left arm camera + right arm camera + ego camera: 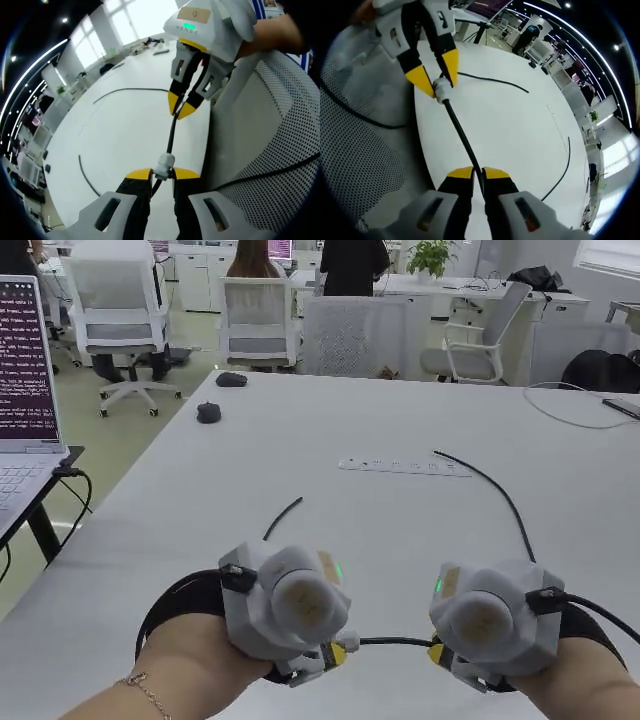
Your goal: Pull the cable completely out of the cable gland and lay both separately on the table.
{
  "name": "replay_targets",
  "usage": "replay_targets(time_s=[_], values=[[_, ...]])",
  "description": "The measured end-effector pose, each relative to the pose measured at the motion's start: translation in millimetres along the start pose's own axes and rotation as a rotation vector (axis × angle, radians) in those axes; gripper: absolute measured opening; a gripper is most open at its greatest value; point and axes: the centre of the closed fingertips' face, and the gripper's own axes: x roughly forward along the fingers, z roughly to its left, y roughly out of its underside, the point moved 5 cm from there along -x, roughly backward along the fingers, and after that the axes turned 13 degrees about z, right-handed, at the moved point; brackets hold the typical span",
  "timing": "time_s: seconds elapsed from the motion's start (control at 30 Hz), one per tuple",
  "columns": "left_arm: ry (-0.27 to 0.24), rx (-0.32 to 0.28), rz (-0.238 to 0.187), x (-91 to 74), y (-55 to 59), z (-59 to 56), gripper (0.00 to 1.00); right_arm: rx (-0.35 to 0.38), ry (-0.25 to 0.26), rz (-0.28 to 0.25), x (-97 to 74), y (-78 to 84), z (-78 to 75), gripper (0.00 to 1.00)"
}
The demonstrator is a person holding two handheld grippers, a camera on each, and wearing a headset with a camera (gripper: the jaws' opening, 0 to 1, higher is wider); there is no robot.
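Note:
A black cable (395, 642) stretches level between my two grippers just above the table's near edge. Its white cable gland (343, 649) sits at the left end, and my left gripper (335, 655) is shut on it. In the left gripper view the gland (164, 165) is pinched between the yellow tips of the left gripper (162, 174), with the cable (171, 132) running up to the right gripper (181, 106). My right gripper (479, 173) is shut on the cable (462, 137), which leads to the gland (442, 92) held by the left gripper (440, 82).
On the white table (400, 530) lie a short loose black cable (283, 517), a long curved one (490, 485) and a white power strip (405, 467). Two mice (208, 412) rest at the far left. A laptop (25, 370) stands left; chairs beyond.

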Motion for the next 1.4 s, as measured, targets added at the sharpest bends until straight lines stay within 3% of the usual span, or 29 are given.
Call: replay_targets(time_s=[0.1, 0.27, 0.57, 0.73, 0.93, 1.1, 1.23, 1.4], values=[[-0.014, 0.011, 0.002, -0.7, 0.1, 0.9, 0.16, -0.036, -0.014, 0.004, 0.8, -1.6, 5.7, 0.08], [-0.012, 0.036, -0.004, -0.1, -3.3, -2.2, 0.16, -0.094, -0.077, -0.184, -12.0, -30.8, 20.6, 0.19], [-0.002, 0.057, -0.007, -0.1, -5.5, -5.8, 0.16, -0.132, -0.133, -0.34, -28.5, -49.6, 32.5, 0.15], [0.004, 0.072, -0.006, 0.7, -5.8, -8.4, 0.16, -0.142, -0.133, -0.326, -27.3, -48.4, 33.1, 0.04], [-0.001, 0.075, -0.005, 0.4, -6.3, -7.5, 0.16, -0.112, -0.141, -0.318, -25.9, -47.5, 30.8, 0.04], [-0.016, 0.064, 0.001, -0.2, -4.5, -3.8, 0.16, -0.101, -0.115, -0.246, -18.3, -37.6, 24.9, 0.04], [-0.02, 0.056, 0.001, -0.2, -4.3, -2.9, 0.16, -0.081, -0.11, -0.236, -18.2, -35.4, 22.9, 0.04], [-0.024, 0.046, 0.008, -0.1, -3.1, -1.9, 0.16, -0.076, -0.088, -0.181, -13.4, -27.5, 19.1, 0.04]])
